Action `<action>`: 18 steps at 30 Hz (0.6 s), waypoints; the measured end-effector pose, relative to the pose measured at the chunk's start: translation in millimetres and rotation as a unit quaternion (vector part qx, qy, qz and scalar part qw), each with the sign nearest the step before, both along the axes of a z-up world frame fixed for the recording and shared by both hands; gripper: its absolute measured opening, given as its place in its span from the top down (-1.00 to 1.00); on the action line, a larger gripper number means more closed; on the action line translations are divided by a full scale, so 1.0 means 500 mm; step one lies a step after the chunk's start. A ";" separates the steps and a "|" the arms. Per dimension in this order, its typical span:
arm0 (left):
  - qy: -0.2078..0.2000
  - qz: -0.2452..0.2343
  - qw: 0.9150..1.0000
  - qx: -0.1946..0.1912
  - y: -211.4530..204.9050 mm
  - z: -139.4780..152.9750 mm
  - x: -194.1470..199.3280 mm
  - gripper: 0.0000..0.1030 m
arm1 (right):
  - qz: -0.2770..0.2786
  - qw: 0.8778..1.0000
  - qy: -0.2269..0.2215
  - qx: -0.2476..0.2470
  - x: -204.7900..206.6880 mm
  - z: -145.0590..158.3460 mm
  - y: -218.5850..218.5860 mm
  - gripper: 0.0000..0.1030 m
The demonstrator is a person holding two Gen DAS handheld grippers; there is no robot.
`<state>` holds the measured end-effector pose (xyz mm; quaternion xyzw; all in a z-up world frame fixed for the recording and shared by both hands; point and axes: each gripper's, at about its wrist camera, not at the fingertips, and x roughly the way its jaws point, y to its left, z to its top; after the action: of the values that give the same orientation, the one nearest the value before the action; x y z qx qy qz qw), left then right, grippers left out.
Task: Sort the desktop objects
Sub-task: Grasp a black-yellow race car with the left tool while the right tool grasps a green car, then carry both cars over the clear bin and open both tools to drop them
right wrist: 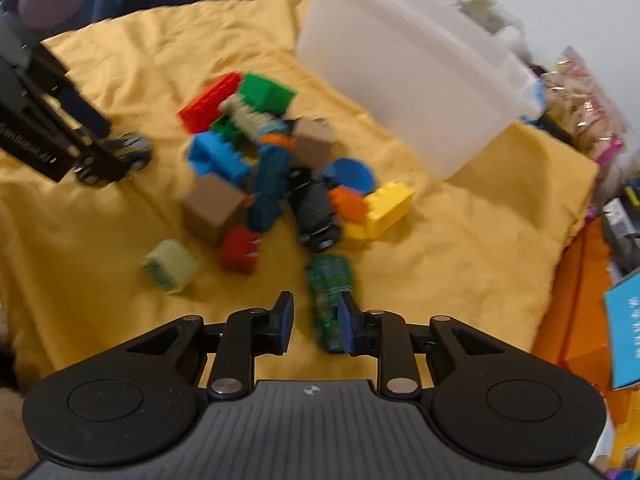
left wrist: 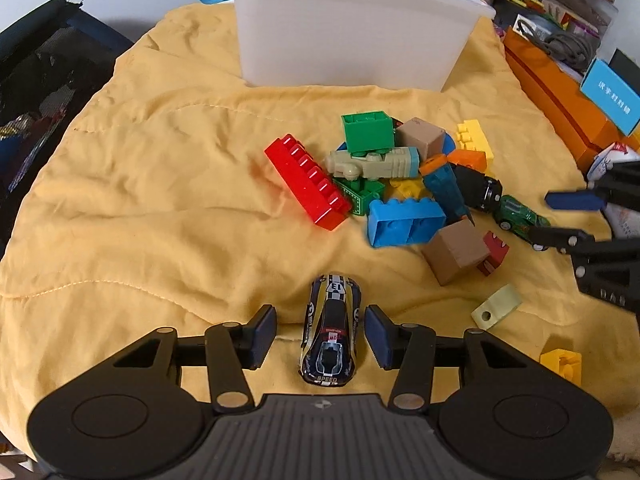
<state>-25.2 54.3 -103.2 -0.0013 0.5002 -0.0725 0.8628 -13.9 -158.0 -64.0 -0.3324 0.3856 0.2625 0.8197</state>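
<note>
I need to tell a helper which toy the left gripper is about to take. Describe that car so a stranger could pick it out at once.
Start at the white plastic bin at the far edge of the yellow cloth, then come past the pile of building bricks toward the left gripper. The dark blue race car lies alone between its open fingers. Unlike the green car, it bears the number 13.

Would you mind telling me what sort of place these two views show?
Probably a home play or storage corner: toy bricks such as the red brick lie on a yellow quilted cloth, beside a white plastic bin and cluttered boxes of toys.
</note>
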 end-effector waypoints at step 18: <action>-0.059 -0.024 0.998 -0.028 0.002 0.099 -0.002 0.37 | -0.035 0.993 0.073 0.086 0.028 0.007 -0.054 0.36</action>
<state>-26.3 55.5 -53.7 -0.0093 0.4457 -0.1075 0.8886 0.2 -184.7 -60.4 -0.2271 0.4315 0.2896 0.8236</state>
